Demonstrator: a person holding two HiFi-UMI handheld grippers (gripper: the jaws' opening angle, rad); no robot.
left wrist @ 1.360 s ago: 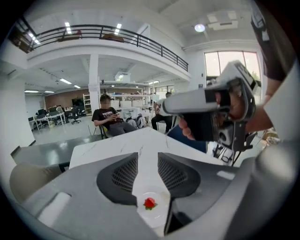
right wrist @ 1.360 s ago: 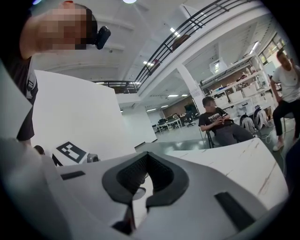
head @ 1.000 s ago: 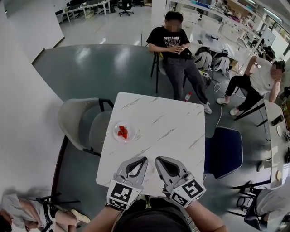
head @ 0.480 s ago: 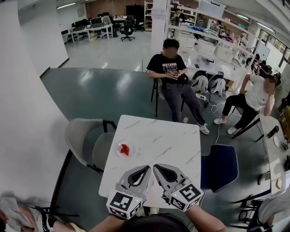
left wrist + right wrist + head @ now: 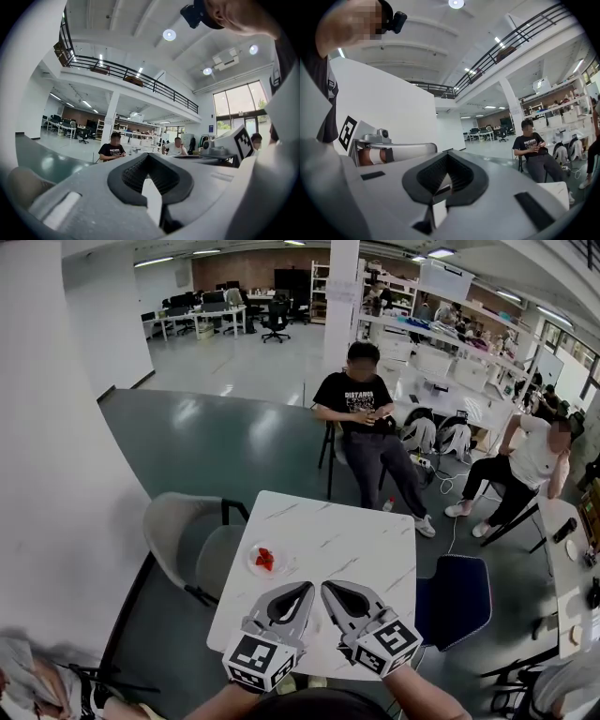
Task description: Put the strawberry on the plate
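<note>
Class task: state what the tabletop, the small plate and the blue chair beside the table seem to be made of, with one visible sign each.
Tabletop: marble or a marble-look laminate, white with grey veins and smooth; the pictures cannot settle which. Plate: probably clear glass or plastic, as it looks pale and see-through against the top. Blue chair: likely fabric upholstery, matte with no shine.
</note>
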